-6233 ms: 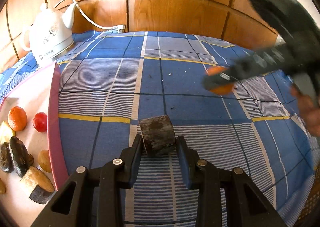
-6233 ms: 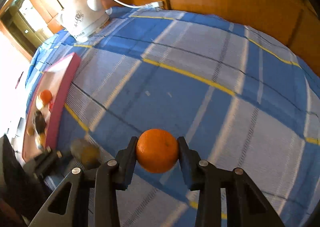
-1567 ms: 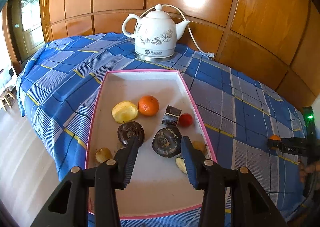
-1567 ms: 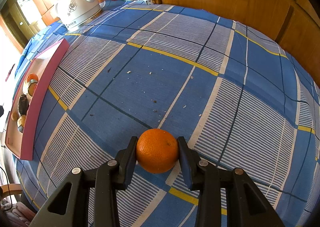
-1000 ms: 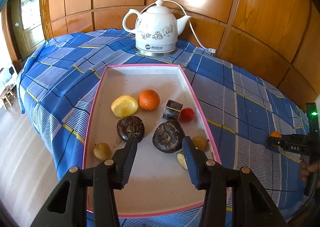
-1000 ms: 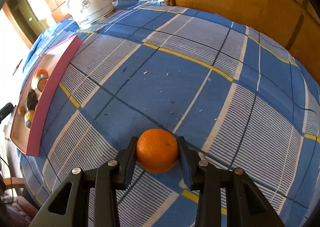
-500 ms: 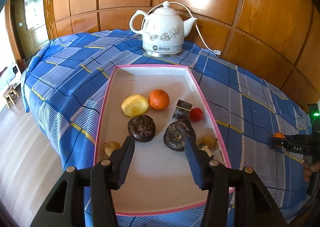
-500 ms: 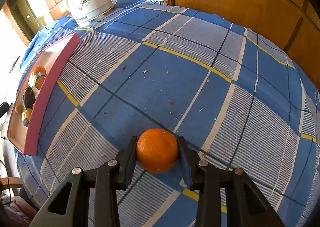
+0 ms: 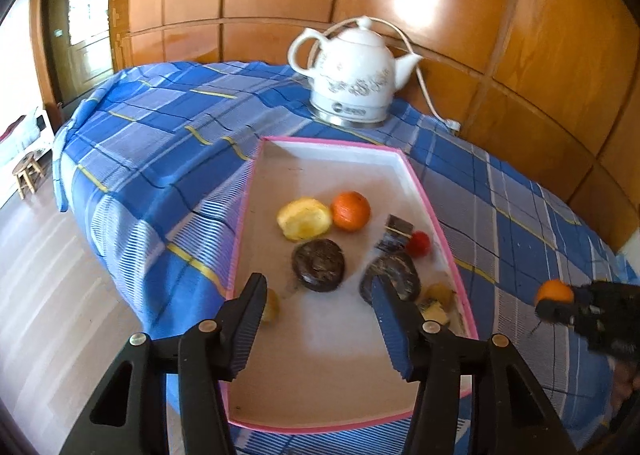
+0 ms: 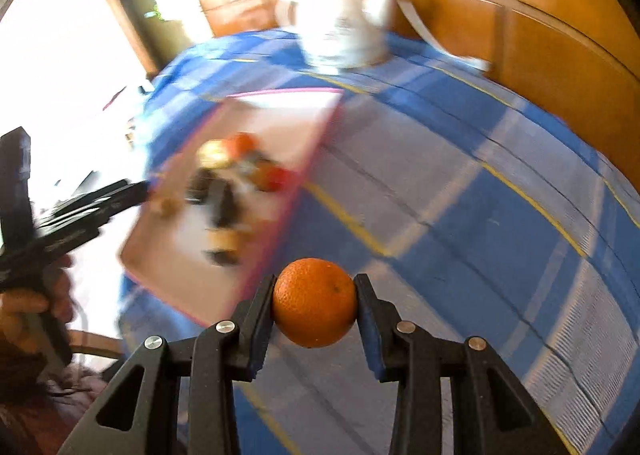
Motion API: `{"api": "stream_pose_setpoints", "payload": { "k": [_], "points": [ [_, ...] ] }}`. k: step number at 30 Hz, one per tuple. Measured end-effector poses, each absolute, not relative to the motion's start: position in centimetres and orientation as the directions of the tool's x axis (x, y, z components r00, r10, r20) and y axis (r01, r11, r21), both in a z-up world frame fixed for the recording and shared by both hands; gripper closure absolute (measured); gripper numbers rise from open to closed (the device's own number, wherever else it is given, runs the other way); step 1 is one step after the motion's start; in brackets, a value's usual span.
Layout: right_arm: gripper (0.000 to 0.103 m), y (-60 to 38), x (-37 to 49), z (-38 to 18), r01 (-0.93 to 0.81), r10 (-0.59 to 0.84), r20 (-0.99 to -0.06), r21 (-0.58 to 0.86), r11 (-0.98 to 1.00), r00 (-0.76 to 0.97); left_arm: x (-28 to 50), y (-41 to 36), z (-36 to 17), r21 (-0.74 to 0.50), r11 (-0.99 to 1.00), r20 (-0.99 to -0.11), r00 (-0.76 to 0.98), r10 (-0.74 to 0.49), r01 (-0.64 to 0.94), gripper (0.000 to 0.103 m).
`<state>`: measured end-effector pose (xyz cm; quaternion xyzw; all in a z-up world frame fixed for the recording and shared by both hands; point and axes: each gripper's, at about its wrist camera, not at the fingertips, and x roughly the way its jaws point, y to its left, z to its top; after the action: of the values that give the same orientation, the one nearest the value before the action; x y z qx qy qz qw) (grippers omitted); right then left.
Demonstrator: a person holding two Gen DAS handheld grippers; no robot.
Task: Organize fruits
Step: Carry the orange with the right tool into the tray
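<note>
A pink-rimmed white tray [image 9: 423, 191] on the blue checked cloth holds several fruits: a yellow one [image 9: 305, 218], an orange [image 9: 351, 211], two dark round ones [image 9: 319, 265], a small red one [image 9: 418, 243] and some smaller pieces. My left gripper [image 9: 318, 283] hovers open over the tray's near half, with nothing between its fingers. My right gripper [image 10: 316, 287] is shut on a second orange [image 10: 315, 303] and holds it in the air just right of the tray's [image 10: 160, 243] near corner. The left wrist view shows that held orange [image 9: 554, 291] at the far right.
A white kettle [image 9: 352, 83] with a cord stands behind the tray, against the wooden wall panels. The table's left edge drops to the floor, where a small stool [image 9: 26, 175] stands. A hand [image 10: 24, 307] holds the left gripper [image 10: 132, 191] at the tray's left side.
My right gripper has swung up and towards the tray with the orange, and its view is now blurred. My left gripper has drawn back a little and its jaws stand slightly wider.
</note>
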<state>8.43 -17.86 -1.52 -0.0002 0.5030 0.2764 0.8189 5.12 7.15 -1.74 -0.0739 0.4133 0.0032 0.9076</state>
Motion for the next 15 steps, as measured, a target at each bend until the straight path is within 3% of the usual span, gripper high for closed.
{"api": "stream_pose_setpoints", "payload": {
  "k": [7, 15],
  "points": [
    [0.065, -9.2, 7.5, -1.6, -0.598, 0.542, -0.809, 0.323, 0.734, 0.228, 4.7, 10.6, -1.8, -0.133, 0.980, -0.747, 0.665, -0.001, -0.148, 0.048],
    [0.064, -3.6, 10.3, -5.2, -0.598, 0.484, -0.850, 0.280, 0.751, 0.209, 4.2, 11.5, -2.9, -0.138, 0.977, -0.760, 0.650, 0.002, -0.164, 0.048]
  ]
}}
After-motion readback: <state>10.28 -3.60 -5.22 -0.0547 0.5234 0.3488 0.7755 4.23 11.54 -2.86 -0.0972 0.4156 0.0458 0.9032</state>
